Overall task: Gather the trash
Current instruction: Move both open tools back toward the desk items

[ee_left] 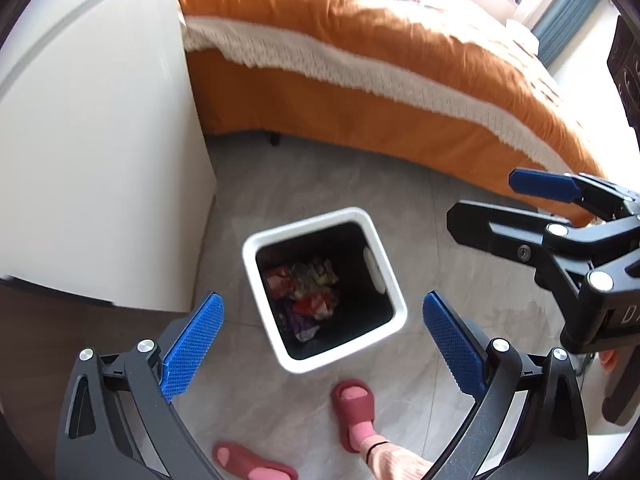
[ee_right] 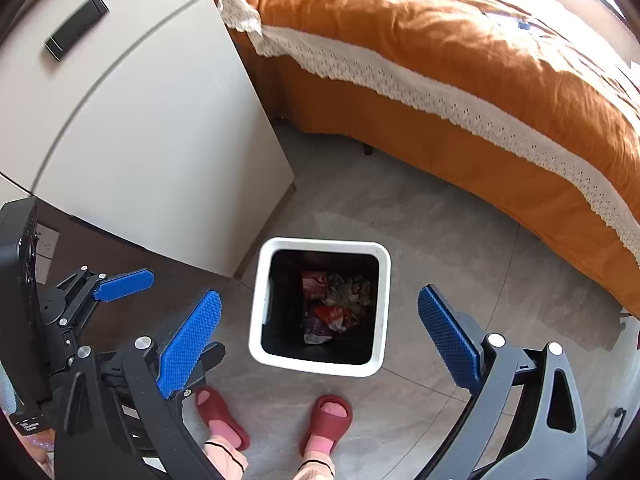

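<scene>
From the left wrist camera we look down between the spread blue pads of our left claw [ee_left: 322,344], which is released and carries nothing. Below it, on the grey tiled floor [ee_left: 460,248], stands the white square trash bin [ee_left: 264,240] with its dark liner. At its bottom lies the collected trash [ee_left: 308,292]: crumpled red, silvery and purple wrappers. Our right claw [ee_left: 484,200] reaches in from the right edge, to the right of the bin and not touching it; its two fingers stand apart with nothing between them. A white cabinet [ee_left: 100,160] rises to the left of the bin, and the bed [ee_left: 360,60], with an orange cover and a white lace trim, runs behind it. Our feet in red slippers [ee_left: 354,412] stand just on the near side of the bin.

From the right wrist camera our right claw [ee_right: 318,338] is likewise released, pads wide apart over the bin [ee_right: 324,245], empty. The wrappers [ee_right: 332,304] rest deep inside. Our left claw [ee_right: 158,314] shows at the lower left, beside the bin, its pads apart. A dark handle [ee_right: 76,26] sits on the cabinet [ee_right: 160,120] front, the bed [ee_right: 460,60] fills the upper right, and both slippers [ee_right: 326,420] stand near the bin's front rim on the floor [ee_right: 460,240].
</scene>
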### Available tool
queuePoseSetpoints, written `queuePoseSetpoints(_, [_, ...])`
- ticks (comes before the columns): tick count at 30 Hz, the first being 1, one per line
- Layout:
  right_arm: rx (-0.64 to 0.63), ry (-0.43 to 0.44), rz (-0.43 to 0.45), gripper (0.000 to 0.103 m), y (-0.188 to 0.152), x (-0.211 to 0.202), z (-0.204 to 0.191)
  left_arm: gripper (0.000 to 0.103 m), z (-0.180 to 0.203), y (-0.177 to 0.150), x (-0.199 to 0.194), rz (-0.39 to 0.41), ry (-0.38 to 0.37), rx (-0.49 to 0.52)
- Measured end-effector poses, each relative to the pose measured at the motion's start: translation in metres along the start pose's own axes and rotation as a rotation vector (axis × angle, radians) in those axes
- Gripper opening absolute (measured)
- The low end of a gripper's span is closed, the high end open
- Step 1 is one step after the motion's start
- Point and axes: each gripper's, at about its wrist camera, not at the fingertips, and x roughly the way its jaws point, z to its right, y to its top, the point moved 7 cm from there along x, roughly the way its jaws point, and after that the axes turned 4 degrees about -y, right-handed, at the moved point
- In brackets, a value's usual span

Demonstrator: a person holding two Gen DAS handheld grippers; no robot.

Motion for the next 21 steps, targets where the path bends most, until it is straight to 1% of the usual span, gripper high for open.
queuePoseSetpoints(3, [0.005, 0.021, 0.047, 0.098, 0.013, -0.035, -0.008, 0.098, 0.005, 0.011, -0.032, 0.036, 0.001, -0.005])
queuePoseSetpoints(5, [0.009, 0.033, 0.083, 0.098, 0.022, -0.06, -0.013, 0.098, 0.01, 0.022, -0.063, 0.076, 0.008, -0.01])
queuePoseSetpoints(12, [-0.007, 0.093, 0.263, 0.098, 0.059, -0.165, -0.034, 0.098, 0.02, 0.054, -0.165, 0.214, 0.055, -0.038])
queuePoseSetpoints(15, [-0.025, 0.137, 0.337, 0.098, 0.075, -0.207, -0.047, 0.098, 0.022, 0.062, -0.21, 0.273, 0.09, -0.056])
queuePoseSetpoints(18, [-0.056, 0.175, 0.394, 0.098, 0.088, -0.239, -0.06, 0.098, 0.022, 0.067, -0.254, 0.331, 0.149, -0.078])
queuePoseSetpoints(21, [-0.109, 0.223, 0.436, 0.098, 0.102, -0.267, -0.084, 0.098, 0.016, 0.068, -0.299, 0.397, 0.211, -0.123])
